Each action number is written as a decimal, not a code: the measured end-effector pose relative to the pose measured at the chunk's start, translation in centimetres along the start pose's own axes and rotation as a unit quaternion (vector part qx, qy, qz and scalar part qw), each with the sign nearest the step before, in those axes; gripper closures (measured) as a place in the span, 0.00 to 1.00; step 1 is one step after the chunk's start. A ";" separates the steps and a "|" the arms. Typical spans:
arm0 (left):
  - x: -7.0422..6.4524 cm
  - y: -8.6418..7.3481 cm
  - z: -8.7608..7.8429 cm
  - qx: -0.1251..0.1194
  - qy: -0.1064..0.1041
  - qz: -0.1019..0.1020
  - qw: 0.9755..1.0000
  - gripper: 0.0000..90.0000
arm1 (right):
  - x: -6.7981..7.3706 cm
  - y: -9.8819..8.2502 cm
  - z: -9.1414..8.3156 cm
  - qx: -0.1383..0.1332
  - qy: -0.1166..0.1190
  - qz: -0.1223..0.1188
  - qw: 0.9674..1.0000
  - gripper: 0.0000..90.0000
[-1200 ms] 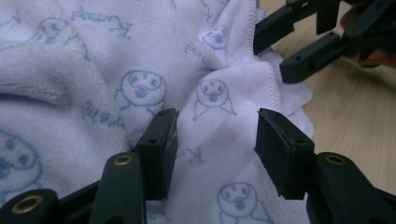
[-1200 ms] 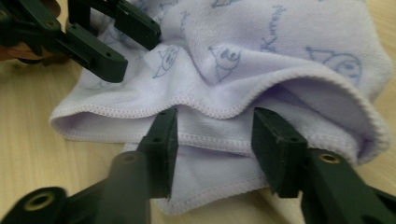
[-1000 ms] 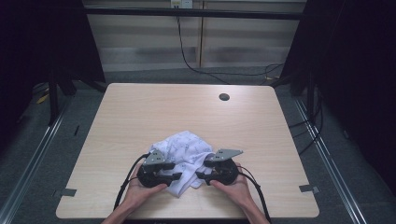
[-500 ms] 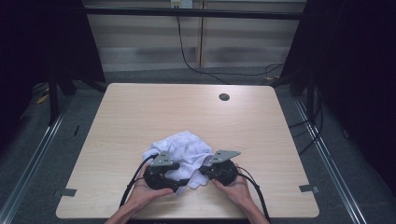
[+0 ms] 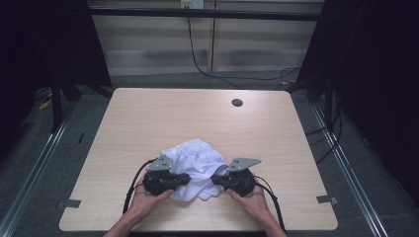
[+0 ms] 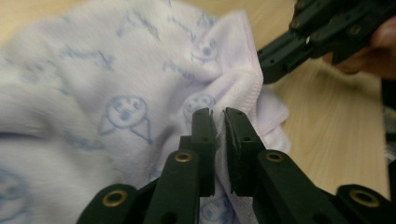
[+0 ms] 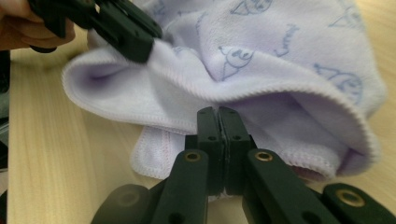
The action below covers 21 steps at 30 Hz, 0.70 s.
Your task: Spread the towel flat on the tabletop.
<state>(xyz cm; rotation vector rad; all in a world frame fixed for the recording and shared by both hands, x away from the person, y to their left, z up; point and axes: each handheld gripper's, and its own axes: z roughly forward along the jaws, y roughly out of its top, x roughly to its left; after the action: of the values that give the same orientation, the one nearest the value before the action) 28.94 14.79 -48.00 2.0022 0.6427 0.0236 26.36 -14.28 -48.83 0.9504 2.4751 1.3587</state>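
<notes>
A white towel [image 5: 196, 160] with pale blue cartoon prints lies crumpled on the wooden table [image 5: 197, 118], near its front edge. My left gripper [image 5: 184, 178] reaches into the towel's near left side. Its jaws are shut on a fold of the towel [image 6: 140, 93], and cloth shows in the thin gap of the gripper [image 6: 219, 116]. My right gripper [image 5: 217, 180] comes in from the other side. Along the towel's [image 7: 280, 60] stitched hem, my right gripper [image 7: 218, 112] has its jaws pressed together on the cloth. Each gripper view shows the other gripper biting the towel a short way off.
A dark round grommet hole [image 5: 237, 102] sits in the table at the far right of centre. Cables [image 5: 132, 183] trail from both grippers toward the front edge. The person's hands [image 5: 252, 200] rest close to that edge.
The two hands have drawn slightly apart, and the bunched towel between them has shifted a little. Both grips on the cloth stay as they were.
</notes>
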 end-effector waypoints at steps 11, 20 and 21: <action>1.4 2.0 -5.8 -0.117 0.008 -0.045 0.992 0.94 | -1.3 1.7 -5.7 -0.077 -0.066 0.012 0.995 0.99; 2.4 10.9 -8.4 -0.168 0.048 -0.021 0.984 0.94 | -3.7 10.3 -8.7 -0.156 -0.111 -0.001 0.981 0.99; 2.4 11.7 -8.8 -0.177 0.047 -0.021 0.983 0.94 | -3.9 11.5 -9.0 -0.163 -0.113 -0.004 0.980 0.99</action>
<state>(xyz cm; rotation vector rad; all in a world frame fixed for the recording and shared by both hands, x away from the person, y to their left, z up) 33.57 18.82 -34.48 1.6517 0.6889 0.1947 30.83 -18.52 -35.00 0.9541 2.0116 1.4991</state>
